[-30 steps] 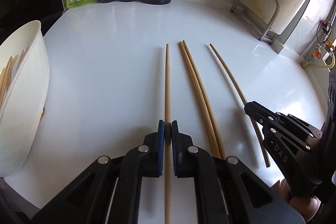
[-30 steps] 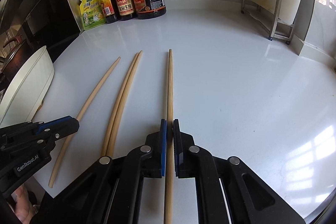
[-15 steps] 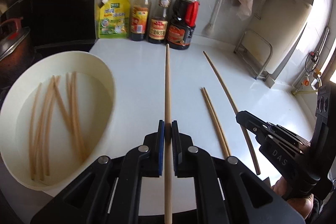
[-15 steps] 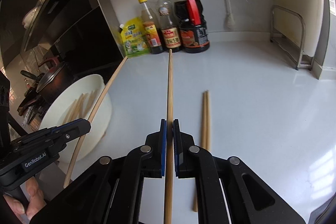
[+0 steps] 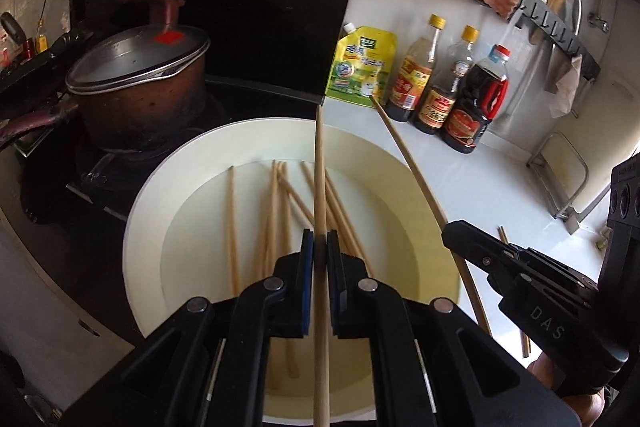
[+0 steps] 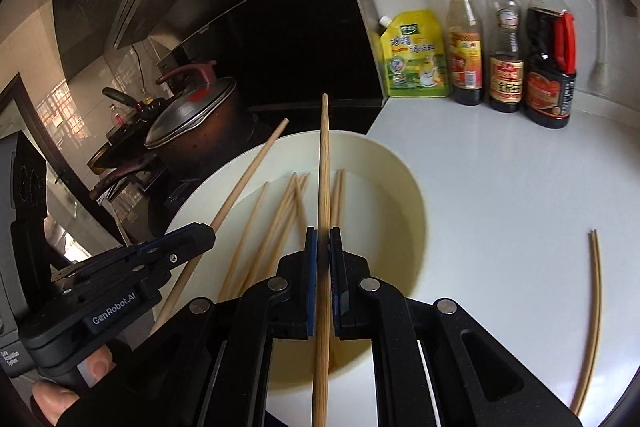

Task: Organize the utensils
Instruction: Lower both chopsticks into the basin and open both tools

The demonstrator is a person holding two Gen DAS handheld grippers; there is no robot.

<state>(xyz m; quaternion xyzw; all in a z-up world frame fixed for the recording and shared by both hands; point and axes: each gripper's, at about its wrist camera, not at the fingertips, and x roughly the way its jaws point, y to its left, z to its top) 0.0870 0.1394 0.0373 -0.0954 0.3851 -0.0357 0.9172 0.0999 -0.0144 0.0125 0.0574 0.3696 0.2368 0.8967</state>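
My left gripper is shut on a long wooden chopstick and holds it over the white bowl. My right gripper is shut on another chopstick, also above the bowl. Several chopsticks lie inside the bowl. The right gripper's body and its chopstick show in the left wrist view. The left gripper's body and its chopstick show in the right wrist view. A pair of chopsticks lies on the white counter to the right.
A lidded brown pot stands on the dark stove left of the bowl. A yellow pouch and three sauce bottles stand at the back wall. A metal rack is at the far right.
Both grippers lifted their chopsticks off the counter and swung left; they are now over the bowl. Only the pair of chopsticks stays on the counter.
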